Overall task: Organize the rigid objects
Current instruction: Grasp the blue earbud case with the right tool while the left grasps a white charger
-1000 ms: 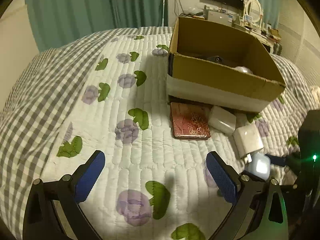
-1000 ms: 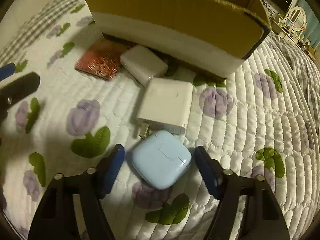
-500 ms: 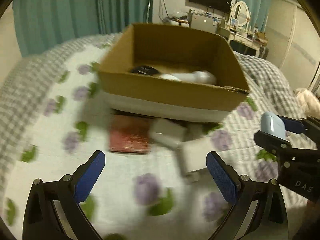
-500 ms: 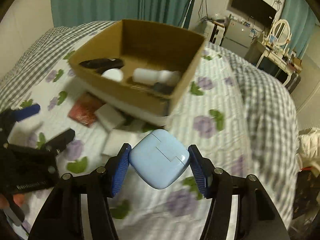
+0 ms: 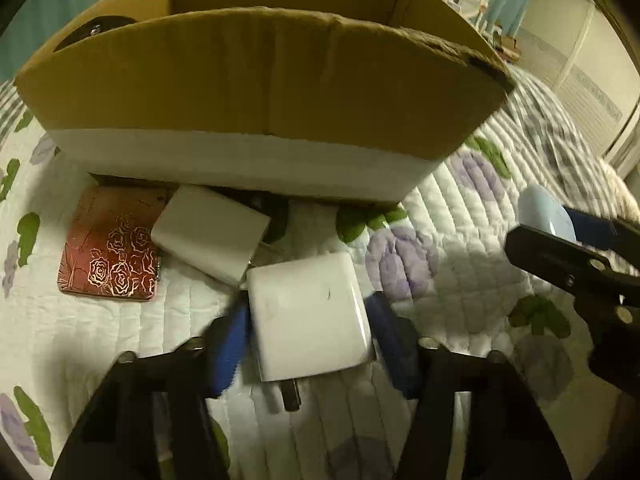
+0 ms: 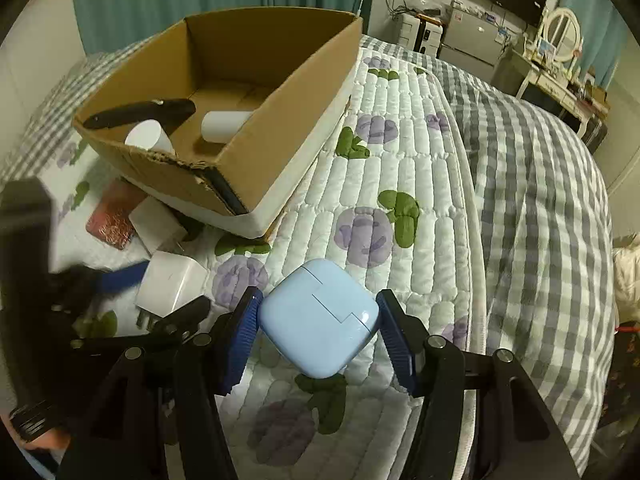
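Fingers (image 5: 230,342) now closing round charger (image 5: 308,314), case (image 6: 318,322) lifted

box (image 6: 256,148): on the quilt (image 6: 420,240)
in box: 2 cylinders (image 6: 224,124), perhaps a remote (image 6: 140,114)
before box: wallet (image 5: 108,256) left, small charger (image 5: 210,234) beside it, big charger (image 5: 310,314) nearest
case (image 6: 318,322): above quilt, right of big charger

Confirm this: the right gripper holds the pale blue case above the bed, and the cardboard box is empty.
Not empty. The right wrist view shows the cardboard box holding two white cylinders and a black object. The rest stands: the right gripper holds the pale blue case above the bed.
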A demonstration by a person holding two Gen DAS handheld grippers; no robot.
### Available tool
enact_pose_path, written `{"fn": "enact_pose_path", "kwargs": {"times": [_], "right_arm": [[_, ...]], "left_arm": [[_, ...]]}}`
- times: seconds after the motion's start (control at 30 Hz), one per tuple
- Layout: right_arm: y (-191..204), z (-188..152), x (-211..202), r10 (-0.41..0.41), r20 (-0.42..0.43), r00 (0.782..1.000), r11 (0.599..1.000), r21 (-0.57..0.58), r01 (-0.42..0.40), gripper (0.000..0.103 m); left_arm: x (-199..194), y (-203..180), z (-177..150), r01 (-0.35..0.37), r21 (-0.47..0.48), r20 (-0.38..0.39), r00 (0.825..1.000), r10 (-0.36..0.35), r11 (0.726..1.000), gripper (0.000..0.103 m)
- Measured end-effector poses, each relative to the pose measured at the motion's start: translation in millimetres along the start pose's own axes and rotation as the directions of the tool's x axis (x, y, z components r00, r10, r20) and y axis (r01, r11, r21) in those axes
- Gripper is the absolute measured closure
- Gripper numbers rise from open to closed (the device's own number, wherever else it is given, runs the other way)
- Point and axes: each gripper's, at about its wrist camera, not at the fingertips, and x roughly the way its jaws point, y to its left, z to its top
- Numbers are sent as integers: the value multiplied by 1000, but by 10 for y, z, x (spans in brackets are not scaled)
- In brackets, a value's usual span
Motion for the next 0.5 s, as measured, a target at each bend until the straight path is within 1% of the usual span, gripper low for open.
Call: {"fn": "enact_pose_path", "kwargs": {"times": [0.07, 0.13, 0.2, 0.27, 0.4, 0.47, 0.5], "right_arm": [[-30, 2, -30, 8, 13, 1000, 1000, 14, -8, 45], [-30, 1, -45, 3, 18, 1000, 1000, 12, -3, 45], [-11, -1, -80, -14, 25, 1000, 1000, 4, 14, 45], [18, 3, -166, -32, 44, 999, 999, -1, 32, 45], [70, 21, -438, -23, 75, 997, 1000, 11, 22, 45], [143, 53, -645, -36, 104, 994, 999, -2, 36, 45], [177, 76, -733, -42, 118, 992, 999, -7, 44, 45]], "left_arm": [[-43, 5, -1, 3, 3, 3, 1000, -3, 1000, 49], [-118, 4, -25, -11, 25, 11, 1000, 10, 1000, 49], [-220, 2, -61, -18, 44, 21, 1000, 17, 999, 50], [-403, 26, -92, -16, 55, 41, 999, 14, 998, 50], [-846, 113, -72, -35, 71, 102, 994, 27, 997, 50], [-1122, 194, 8, -38, 69, 153, 988, 27, 997, 50], [-1199, 207, 67, -39, 70, 174, 984, 26, 997, 50]]}}
